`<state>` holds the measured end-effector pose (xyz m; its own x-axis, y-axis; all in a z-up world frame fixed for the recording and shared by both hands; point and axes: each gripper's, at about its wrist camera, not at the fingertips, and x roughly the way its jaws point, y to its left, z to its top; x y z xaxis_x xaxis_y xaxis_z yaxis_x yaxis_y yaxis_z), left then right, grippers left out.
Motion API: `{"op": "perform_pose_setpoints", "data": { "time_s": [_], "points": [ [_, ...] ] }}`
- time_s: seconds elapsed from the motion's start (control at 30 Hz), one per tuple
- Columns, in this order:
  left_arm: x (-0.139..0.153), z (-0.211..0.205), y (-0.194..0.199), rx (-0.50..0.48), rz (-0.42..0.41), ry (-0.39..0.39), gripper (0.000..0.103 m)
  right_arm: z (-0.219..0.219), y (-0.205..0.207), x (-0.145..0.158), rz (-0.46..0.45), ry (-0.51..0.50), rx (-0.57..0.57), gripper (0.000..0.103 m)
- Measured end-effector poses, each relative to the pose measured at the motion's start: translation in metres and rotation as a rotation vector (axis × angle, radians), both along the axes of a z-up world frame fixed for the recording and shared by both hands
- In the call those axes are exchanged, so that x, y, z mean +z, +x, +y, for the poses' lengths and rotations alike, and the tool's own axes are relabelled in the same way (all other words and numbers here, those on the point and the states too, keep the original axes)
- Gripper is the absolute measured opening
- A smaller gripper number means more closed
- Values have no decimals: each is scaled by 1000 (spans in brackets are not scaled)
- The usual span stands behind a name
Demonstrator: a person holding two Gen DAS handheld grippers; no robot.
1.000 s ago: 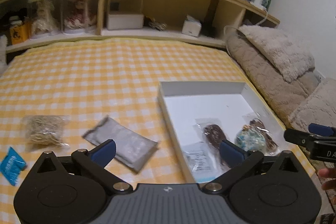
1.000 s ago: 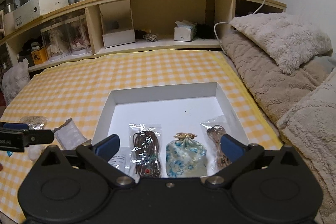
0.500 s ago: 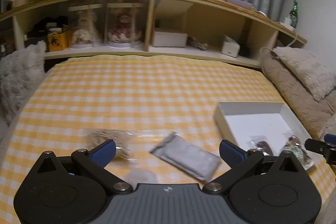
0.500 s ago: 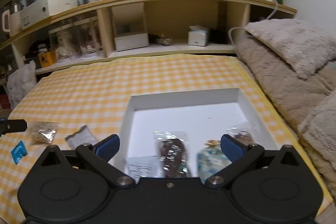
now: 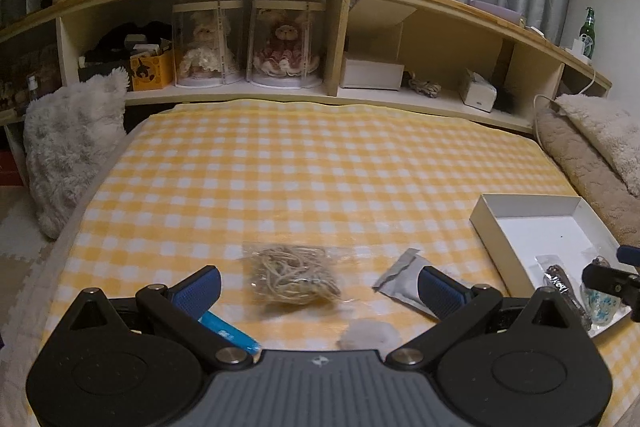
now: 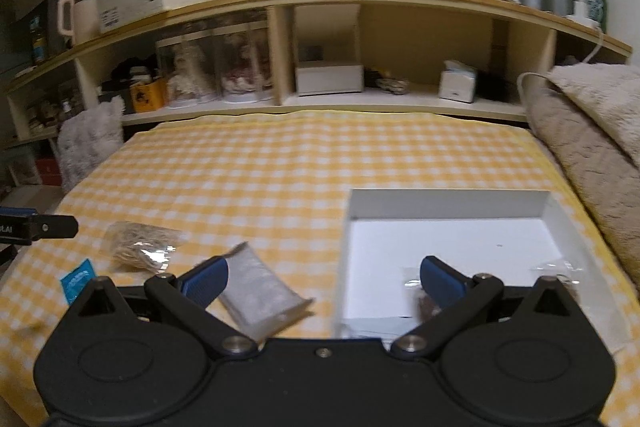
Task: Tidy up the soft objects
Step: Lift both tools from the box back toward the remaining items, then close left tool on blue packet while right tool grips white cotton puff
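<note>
Crinkly clear plastic around the bag of pale cord (image 5: 294, 279) is your main hazard, I judge: it lies loose on the yellow checked cloth (image 5: 320, 167), so a shallow pinch could catch only film and let it slip, or drag the cloth up with it. Your left claw (image 5: 318, 289) is spread wide and holds nothing, with the bag lying between its blue pads and just ahead of them. Grey pouch (image 5: 404, 285) sits just right of the bag, partly behind the right pad, and a blue packet (image 5: 228, 331) lies under the left finger; closing off-centre could snag either. Your right claw (image 6: 324, 281) is also wide open and empty, straddling the near-left wall of the white box (image 6: 448, 205), which already holds a few packets.
</note>
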<state>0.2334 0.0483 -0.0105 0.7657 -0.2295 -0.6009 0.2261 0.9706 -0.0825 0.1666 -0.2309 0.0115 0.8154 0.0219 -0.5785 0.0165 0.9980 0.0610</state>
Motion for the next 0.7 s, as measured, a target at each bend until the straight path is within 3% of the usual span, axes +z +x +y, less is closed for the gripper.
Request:
{"op": "perform_pose_setpoints", "data": {
  "time_s": [0.37, 0.7],
  "points": [
    [-18, 34, 19, -26, -1, 37, 103, 61, 24, -22, 2, -24, 83, 103],
    [-40, 57, 43, -42, 21, 42, 103, 91, 46, -48, 31, 1, 119, 103]
  ]
}}
